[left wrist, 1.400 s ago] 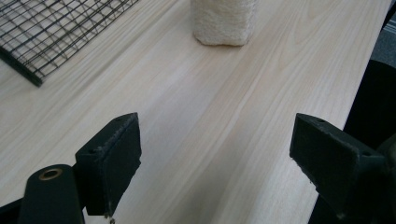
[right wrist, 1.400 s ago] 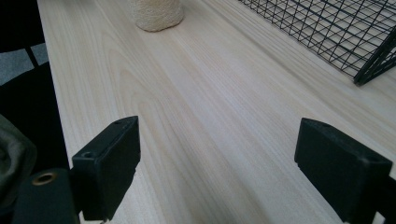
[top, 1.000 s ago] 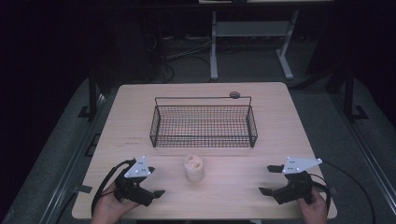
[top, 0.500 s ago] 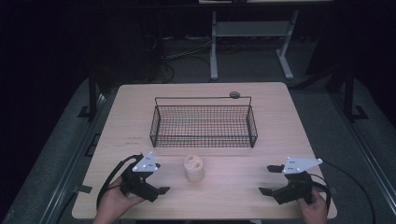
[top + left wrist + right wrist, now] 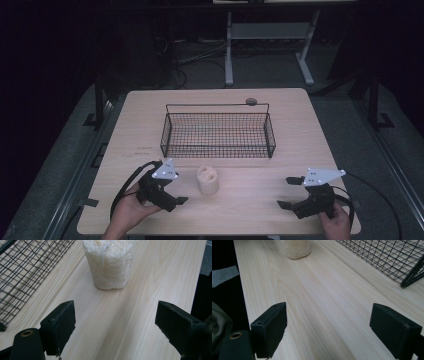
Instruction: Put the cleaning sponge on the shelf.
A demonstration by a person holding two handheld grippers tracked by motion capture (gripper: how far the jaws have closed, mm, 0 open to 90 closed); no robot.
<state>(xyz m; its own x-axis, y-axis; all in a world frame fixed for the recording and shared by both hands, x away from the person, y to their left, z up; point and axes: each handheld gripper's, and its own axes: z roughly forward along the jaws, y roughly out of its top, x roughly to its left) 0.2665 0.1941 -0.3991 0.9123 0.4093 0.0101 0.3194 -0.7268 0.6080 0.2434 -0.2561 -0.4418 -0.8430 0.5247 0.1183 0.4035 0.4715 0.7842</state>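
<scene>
Loofah [image 5: 207, 180], left hand-held gripper [image 5: 176, 192] nearer

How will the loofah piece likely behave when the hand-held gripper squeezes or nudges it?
The loofah looks fibrous and porous, so probably light and somewhat springy. Its rough mesh should resist slipping. Standing upright on a flat end on the table, a high nudge might tip it and let it roll.

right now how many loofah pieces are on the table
1. The loofah piece stands upright on the table, just in front of the wire basket and outside it, a little ahead of the left gripper. The basket looks empty.
</scene>
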